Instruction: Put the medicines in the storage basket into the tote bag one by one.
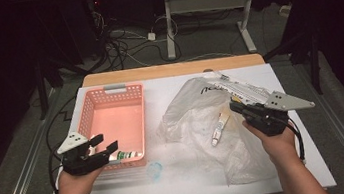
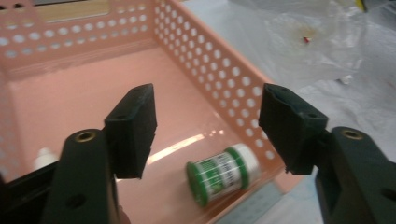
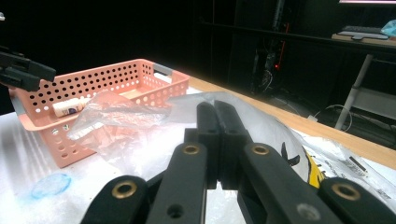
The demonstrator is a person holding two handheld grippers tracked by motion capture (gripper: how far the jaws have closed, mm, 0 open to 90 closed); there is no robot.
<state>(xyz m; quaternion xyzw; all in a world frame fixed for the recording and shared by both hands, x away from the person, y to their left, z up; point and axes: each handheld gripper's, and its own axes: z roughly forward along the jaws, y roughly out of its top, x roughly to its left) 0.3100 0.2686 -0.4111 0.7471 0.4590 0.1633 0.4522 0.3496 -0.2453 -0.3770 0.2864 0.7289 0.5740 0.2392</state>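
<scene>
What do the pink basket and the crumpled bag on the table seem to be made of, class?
Pink basket: likely moulded plastic, slightly glossy; its walls carry even rows of punched holes and the floor reflects light. Bag: thin clear plastic film, judging by its wrinkles, sheen and see-through look.

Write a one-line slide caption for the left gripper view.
Open left gripper poised above a pink perforated basket holding a green-and-white bottle lying on its side.
</scene>
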